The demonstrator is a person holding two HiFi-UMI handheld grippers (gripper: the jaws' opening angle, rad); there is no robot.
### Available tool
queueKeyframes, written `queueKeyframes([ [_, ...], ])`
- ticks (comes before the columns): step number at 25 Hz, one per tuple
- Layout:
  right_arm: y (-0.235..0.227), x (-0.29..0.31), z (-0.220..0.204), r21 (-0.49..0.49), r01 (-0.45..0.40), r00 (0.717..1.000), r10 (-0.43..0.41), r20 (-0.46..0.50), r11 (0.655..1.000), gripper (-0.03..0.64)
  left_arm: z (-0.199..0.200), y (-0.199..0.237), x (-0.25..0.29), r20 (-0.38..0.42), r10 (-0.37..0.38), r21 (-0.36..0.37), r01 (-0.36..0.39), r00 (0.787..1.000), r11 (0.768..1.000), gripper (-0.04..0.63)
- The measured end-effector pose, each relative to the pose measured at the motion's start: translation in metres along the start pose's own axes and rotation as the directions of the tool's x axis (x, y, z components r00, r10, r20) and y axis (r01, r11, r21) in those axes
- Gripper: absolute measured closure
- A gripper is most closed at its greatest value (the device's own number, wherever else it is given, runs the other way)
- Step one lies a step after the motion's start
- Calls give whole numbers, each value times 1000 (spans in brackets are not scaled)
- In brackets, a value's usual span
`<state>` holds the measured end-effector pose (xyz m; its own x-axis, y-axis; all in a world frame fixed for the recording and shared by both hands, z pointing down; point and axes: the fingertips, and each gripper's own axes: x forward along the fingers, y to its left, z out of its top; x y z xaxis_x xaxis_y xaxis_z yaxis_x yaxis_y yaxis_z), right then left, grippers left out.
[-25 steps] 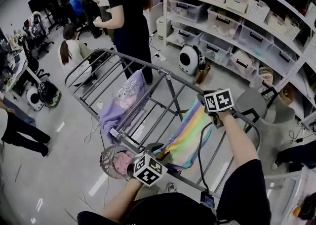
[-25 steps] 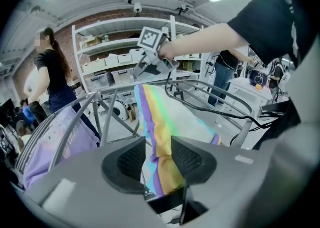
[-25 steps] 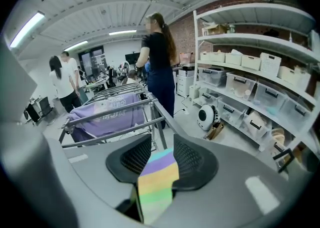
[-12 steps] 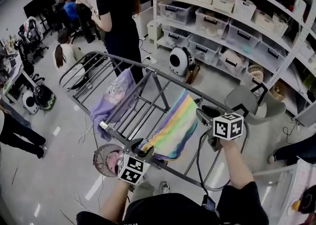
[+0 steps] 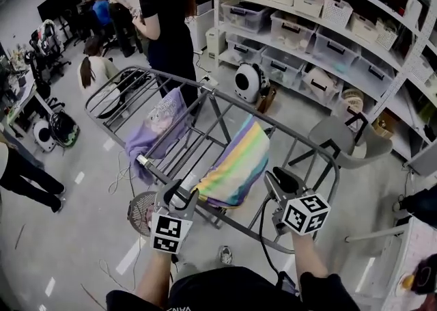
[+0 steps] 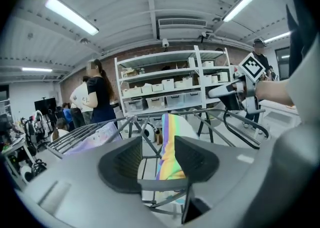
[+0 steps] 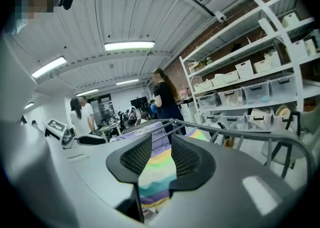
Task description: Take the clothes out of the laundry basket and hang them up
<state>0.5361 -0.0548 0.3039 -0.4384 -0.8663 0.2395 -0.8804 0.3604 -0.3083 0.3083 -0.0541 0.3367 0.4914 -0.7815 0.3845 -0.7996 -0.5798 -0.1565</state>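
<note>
A rainbow-striped cloth (image 5: pixel 235 166) hangs over the bars of the grey drying rack (image 5: pixel 225 101), and a purple printed garment (image 5: pixel 158 128) hangs further left on it. My left gripper (image 5: pixel 176 199) hovers just off the cloth's near left corner. It is open and empty, with the striped cloth (image 6: pixel 170 147) showing beyond its gap (image 6: pixel 157 162). My right gripper (image 5: pixel 280 183) stands right of the cloth, by the rack's near rail. It is open too, and the cloth (image 7: pixel 155 172) is visible past its gap (image 7: pixel 161 159). The round laundry basket (image 5: pixel 140 212) sits on the floor under the rack's near corner, partly hidden.
A person in black (image 5: pixel 167 22) stands behind the rack, with other people further left. Shelves with storage bins (image 5: pixel 328 43) run along the right wall. A grey chair (image 5: pixel 355 142) stands right of the rack, and a white round carrier (image 5: pixel 247 83) sits by the shelves.
My left gripper has let go of the striped cloth's near corner and drawn back. My right gripper has come from the rack's far side to the near rail. The cloth stays on the bars.
</note>
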Motion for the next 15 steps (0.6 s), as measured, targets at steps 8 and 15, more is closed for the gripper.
queueKeyframes([
  [8,45,-45,-23,12,90,993,-90,75,996,494,-3,7,-41,77,-33,14,32,996,999,422],
  [15,111,-65,-38,-12,127,986,-125,110,992,497,-17,18,-101,117,-81,25,78,990,997,422],
])
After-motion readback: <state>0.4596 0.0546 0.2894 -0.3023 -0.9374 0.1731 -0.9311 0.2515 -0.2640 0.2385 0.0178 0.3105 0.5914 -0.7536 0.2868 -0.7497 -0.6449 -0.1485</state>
